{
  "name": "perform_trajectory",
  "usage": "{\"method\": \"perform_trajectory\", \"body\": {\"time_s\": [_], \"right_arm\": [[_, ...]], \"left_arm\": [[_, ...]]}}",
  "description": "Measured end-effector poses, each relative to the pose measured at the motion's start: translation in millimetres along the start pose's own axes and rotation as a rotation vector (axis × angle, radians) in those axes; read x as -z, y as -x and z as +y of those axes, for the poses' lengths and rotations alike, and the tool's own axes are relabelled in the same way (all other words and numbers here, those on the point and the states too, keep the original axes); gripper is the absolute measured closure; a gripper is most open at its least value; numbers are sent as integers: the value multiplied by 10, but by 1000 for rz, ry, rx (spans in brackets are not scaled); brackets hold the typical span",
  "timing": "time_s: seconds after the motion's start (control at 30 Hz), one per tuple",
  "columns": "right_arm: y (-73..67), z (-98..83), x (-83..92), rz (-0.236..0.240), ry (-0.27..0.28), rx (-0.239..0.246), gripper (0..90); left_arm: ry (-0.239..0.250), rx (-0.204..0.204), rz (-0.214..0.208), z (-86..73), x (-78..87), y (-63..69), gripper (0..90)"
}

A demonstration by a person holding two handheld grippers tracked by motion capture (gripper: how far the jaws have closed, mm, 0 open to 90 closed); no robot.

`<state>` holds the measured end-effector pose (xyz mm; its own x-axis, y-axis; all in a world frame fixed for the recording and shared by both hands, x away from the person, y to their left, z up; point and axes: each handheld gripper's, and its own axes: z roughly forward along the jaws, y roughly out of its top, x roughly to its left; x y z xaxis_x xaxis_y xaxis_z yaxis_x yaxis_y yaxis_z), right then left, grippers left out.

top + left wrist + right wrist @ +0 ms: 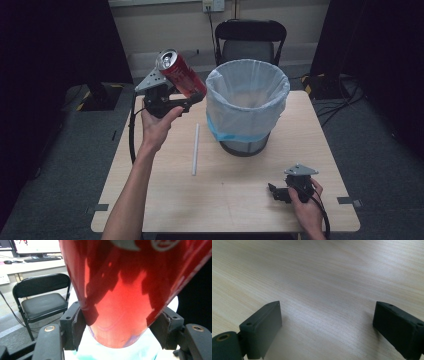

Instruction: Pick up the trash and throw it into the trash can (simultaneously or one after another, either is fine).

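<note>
- the left gripper (192, 98), held up in the person's left hand (156, 126), is clamped on a shiny red aluminium drink can (180, 74); in the left gripper view both black pads press the can's lower body from either side.
- the can leans up and back from the jaws, its silver top pointing away from the bin, its base end nearest the bin's rim.
- just beyond the left gripper's tips stands a round mesh wastebasket lined with a pale translucent bag (248, 102); the can is not yet over the opening, judging from the high view.
- to do this step well, i'd carry the can further across until its whole body hangs above the bag's mouth, then loosen the grip, so it drops inside rather than glancing off the rim.
- keeping the squeeze steady matters: the smooth wall could slip between the pads while tilted.
- below and between the grippers, a thin white straw (195, 149) lies flat on the light wooden table (165, 205), apart from both.
- the right gripper (278, 193) rests low on the table near the person's edge, jaws spread wide with nothing between them; bare wood shows between its pads (265, 325).
</note>
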<state>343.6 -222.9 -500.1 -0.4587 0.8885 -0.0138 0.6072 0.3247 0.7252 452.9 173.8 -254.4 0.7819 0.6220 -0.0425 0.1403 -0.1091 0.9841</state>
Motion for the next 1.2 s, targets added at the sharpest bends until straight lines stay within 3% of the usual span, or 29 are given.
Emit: {"method": "perform_trajectory", "body": {"time_s": [0.27,0.47,0.67,1.03,1.1,1.17,1.2], "right_arm": [[1,0,0,1,0,1,77],[0,0,0,0,0,0,77],[1,0,0,1,0,1,77],[0,0,0,1,0,1,77],[0,0,0,1,0,1,78],[0,0,0,1,0,1,77],[0,0,0,1,0,1,77]], "left_arm": [[6,-16,-33,197,-190,71,342],[5,-6,-57,246,-365,109,342],[-1,-33,-91,315,-535,194,341],[-25,-9,-113,287,-768,141,338],[-23,10,-135,270,-797,129,336],[-36,-9,-105,265,-819,135,320],[-36,-7,-111,263,-834,135,288]]}}
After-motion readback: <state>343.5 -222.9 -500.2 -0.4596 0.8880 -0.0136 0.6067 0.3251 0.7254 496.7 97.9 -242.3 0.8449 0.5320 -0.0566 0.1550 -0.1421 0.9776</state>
